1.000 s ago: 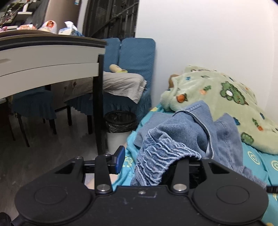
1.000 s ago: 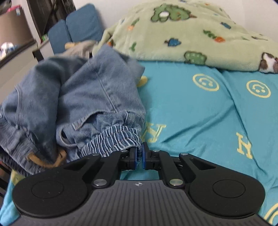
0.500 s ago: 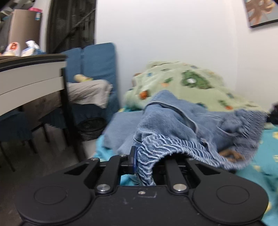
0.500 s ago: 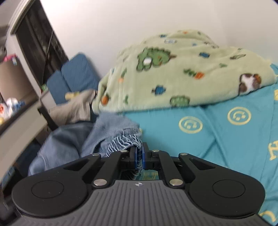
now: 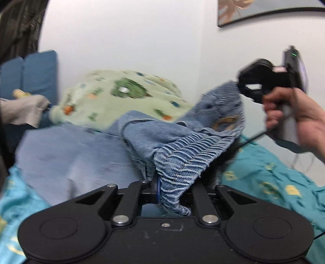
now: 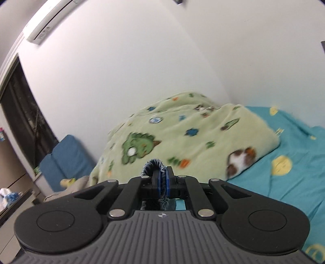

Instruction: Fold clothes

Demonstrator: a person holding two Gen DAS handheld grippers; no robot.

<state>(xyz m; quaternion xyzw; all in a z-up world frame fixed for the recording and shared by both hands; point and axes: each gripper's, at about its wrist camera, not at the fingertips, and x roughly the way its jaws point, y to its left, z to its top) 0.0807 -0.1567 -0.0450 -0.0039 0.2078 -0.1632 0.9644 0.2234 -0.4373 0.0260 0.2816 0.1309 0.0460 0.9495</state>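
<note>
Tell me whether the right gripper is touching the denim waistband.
Touching. The right wrist view shows the right gripper with its jaws shut on a fold of the denim waistband; the left wrist view shows that gripper holding the fabric's far corner up.

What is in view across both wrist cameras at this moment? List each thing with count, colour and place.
denim garment: one, blue with an elastic waistband, lifted over the bed between the two grippers
bed sheet: one, teal with yellow prints, covering the bed
fleece blanket: one, pale green with cartoon animals, bunched against the wall
chair cushions: two, dark blue, left of the bed
beige cloth: one, beside the cushions
framed picture: one, dark frame, high on the wall
air conditioner: one, white, top of the wall
left gripper: black, shut on the waistband
right gripper: black, shut on the waistband
hand: one, gripping the right gripper's handle
</note>
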